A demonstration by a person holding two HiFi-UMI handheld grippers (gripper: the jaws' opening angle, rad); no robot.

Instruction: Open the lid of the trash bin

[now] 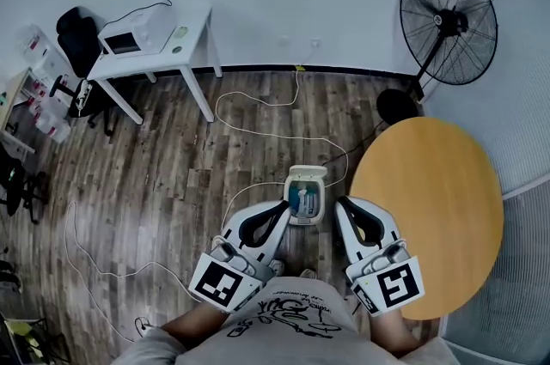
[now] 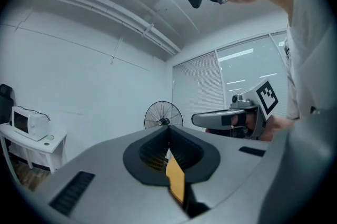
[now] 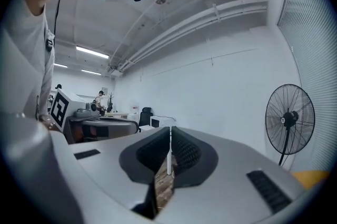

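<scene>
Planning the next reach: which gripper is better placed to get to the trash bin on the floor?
Left, narrowly: in the head view the left gripper overlaps the trash bin edge, while the right gripper sits just beside it. Both are shut and empty.

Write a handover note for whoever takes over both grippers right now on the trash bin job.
Left gripper: shut, empty, held level, left of the bin.
Right gripper: shut, empty, held level, right of the bin.
Trash bin: on the wood floor between the two grippers, beside the round table; neither gripper touches it.
Done: in the head view the bin's inside shows and its lid looks tipped back, so it appears open.
Left: confirm the lid is fully open.
</scene>
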